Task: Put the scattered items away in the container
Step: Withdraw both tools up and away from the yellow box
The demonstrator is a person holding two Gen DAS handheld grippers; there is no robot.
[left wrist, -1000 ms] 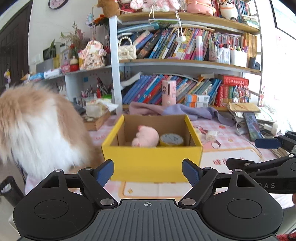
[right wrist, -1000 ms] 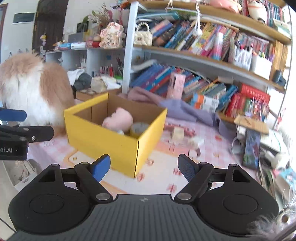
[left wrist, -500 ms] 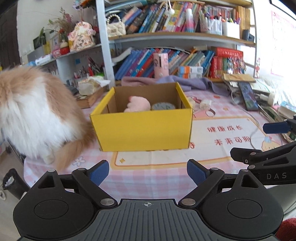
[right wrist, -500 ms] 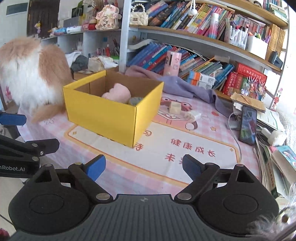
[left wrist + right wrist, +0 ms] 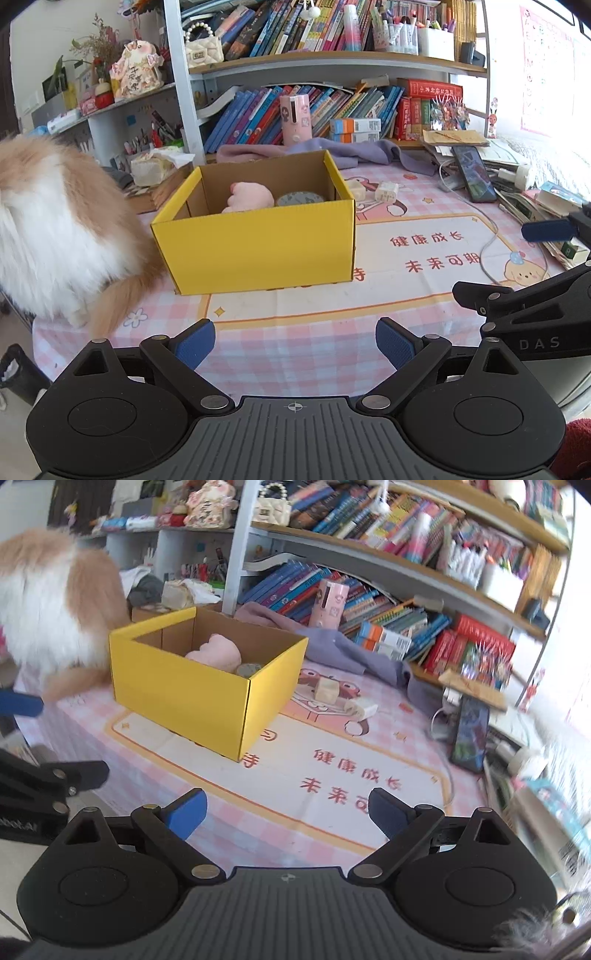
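On the counter, middle: yellow box [image 5: 258,243] stands open-topped on the pink checked tablecloth [image 5: 295,350].
Inside the box: pink plush toy [image 5: 251,195] lies beside a round tape roll [image 5: 300,198], the plush toward the box's left wall in the left wrist view.
Behind the box, right corner: small beige block [image 5: 327,688] and a white wrapped item [image 5: 364,706] lie on the cloth, close together and near the box, still outside it.
Left of the box: fluffy orange-and-white cat [image 5: 55,229] sits just beside the box's left wall, tail curling toward its front corner.
Behind the box: purple cloth [image 5: 332,153] lies heaped below the bookshelf [image 5: 332,59]; a pink cylinder [image 5: 294,120] stands upright there.
Right of the box, well apart: dark phone [image 5: 470,734] lies with a white cable beside it.
Left hand-held gripper [image 5: 294,343]: in front of the box, jaws spread wide, nothing between them.
Right hand-held gripper [image 5: 285,810]: in front of the box toward its right corner, jaws opening, nothing between them.
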